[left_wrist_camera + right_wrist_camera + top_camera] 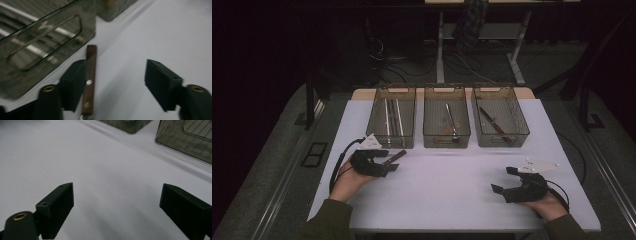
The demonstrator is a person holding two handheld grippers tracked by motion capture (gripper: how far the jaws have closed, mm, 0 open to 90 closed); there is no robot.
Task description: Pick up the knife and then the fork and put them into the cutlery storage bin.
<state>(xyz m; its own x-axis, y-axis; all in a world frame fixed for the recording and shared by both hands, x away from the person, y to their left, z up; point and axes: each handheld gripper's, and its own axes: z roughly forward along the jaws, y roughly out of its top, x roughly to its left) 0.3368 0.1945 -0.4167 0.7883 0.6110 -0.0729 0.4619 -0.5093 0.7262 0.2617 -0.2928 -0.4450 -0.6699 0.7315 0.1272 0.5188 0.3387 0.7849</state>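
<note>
A brown wooden handle with metal rivets (90, 80) lies between the jaws of my left gripper (115, 75). It rests against the left jaw, and a wide gap separates it from the other jaw. In the high view this handle (395, 157) sticks out of my left gripper (391, 165) toward the left bin (390, 140); the rest of the utensil is hidden under the gripper. My right gripper (503, 180) is low over the white table (447, 195) at the front right. Its jaws stand wide open over bare tabletop, as the right gripper view (116, 197) shows.
Three smoky clear bins stand in a row at the table's far edge. The left bin (50, 32) holds long metal utensils, the middle bin (446, 137) a metal tool, and the right bin (500, 137) a dark-handled knife. Floor cables and desk legs lie beyond.
</note>
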